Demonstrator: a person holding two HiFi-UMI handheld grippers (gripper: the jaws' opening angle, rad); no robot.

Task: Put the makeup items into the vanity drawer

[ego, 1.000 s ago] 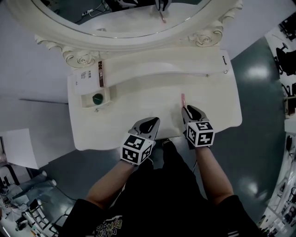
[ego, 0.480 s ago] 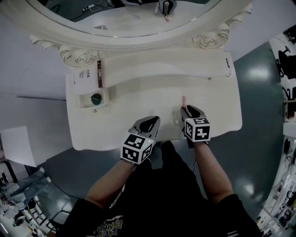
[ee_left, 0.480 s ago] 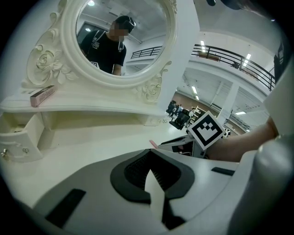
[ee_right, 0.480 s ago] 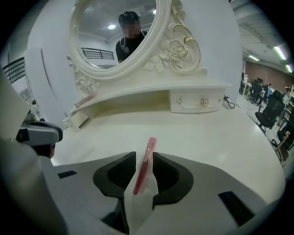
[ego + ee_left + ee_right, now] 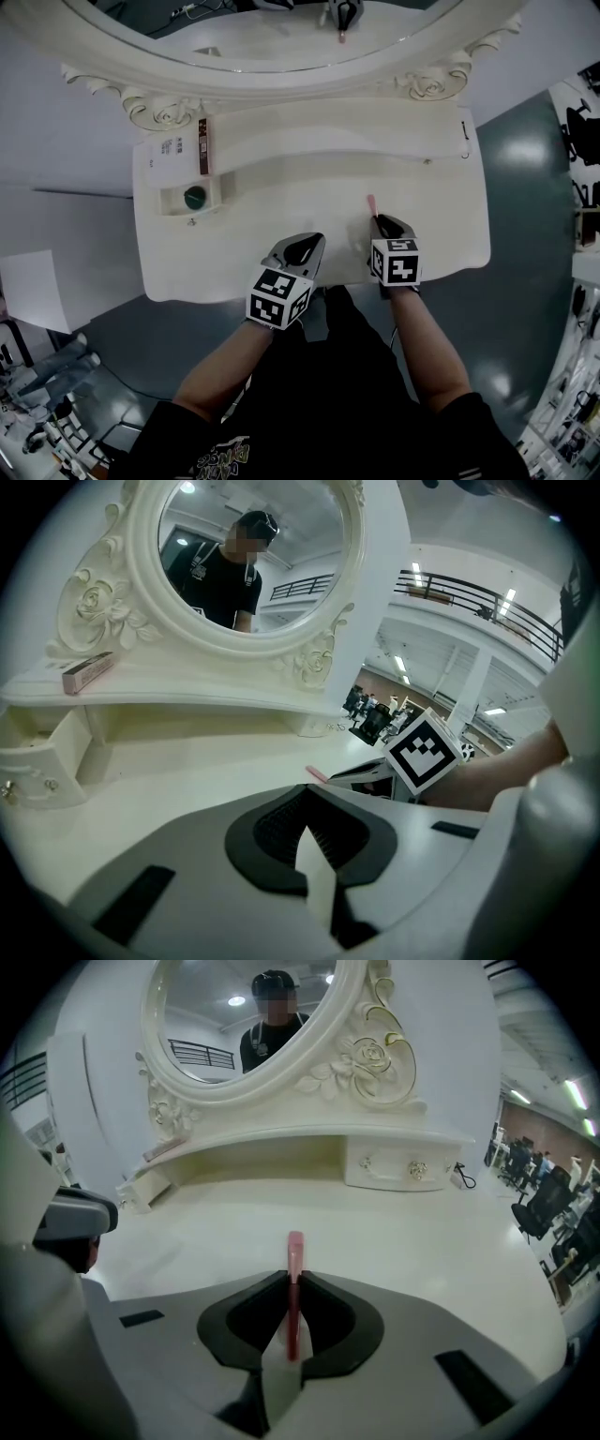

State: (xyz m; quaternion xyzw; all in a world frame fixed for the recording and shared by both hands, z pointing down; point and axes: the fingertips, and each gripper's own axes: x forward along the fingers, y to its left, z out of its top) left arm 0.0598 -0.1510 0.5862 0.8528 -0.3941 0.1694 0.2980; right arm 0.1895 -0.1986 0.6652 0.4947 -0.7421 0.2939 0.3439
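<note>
My right gripper (image 5: 380, 221) is shut on a slim pink makeup stick (image 5: 371, 204) over the white vanity top (image 5: 281, 253). The stick (image 5: 294, 1269) pokes forward from between the jaws, toward the mirror. My left gripper (image 5: 305, 247) hovers at the front edge, shut, with nothing between its pads (image 5: 309, 832). A small drawer (image 5: 192, 199) stands pulled out at the left, with a dark green round item (image 5: 195, 197) inside. On the shelf above it lie a long pink box (image 5: 202, 148) and a white printed box (image 5: 169, 155).
An ornate oval mirror (image 5: 262, 37) rises behind the shelf. A second small drawer (image 5: 398, 1171) at the right is closed, and a black cord (image 5: 464, 129) lies near it. The person stands close against the vanity's front edge.
Both grippers have stayed almost in place. The right gripper with the stick has tipped slightly, and the head view has shifted a little.
</note>
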